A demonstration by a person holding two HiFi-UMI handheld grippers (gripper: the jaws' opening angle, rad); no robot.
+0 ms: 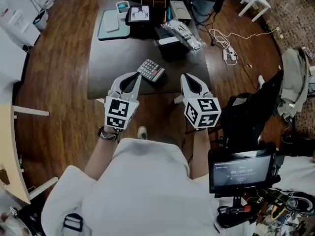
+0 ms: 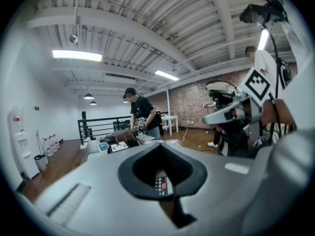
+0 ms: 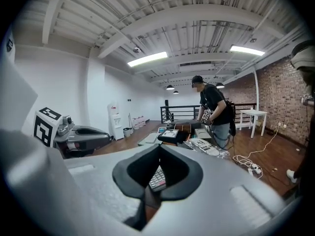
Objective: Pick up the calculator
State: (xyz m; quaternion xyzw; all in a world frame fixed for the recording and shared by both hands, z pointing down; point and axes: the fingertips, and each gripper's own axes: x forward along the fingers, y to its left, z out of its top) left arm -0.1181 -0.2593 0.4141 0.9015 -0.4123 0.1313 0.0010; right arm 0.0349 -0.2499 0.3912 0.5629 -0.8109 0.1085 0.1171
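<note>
White left gripper [image 1: 137, 75] beside right gripper [image 1: 185, 77], jaws closed, calculator [image 1: 150, 70] just ahead

Seen from the head, steeply down onto the dark table [image 1: 118, 58] with both grippers close below, and from just behind the jaws of the left gripper [image 1: 134, 77] and right gripper [image 1: 186, 77], nearly level across that table, all three sharing the calculator [image 1: 150, 70] ahead.

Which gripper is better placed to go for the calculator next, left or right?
Left, probably. The left gripper sits just beside the calculator; the right gripper is farther off. Both are shut and must open first.
</note>
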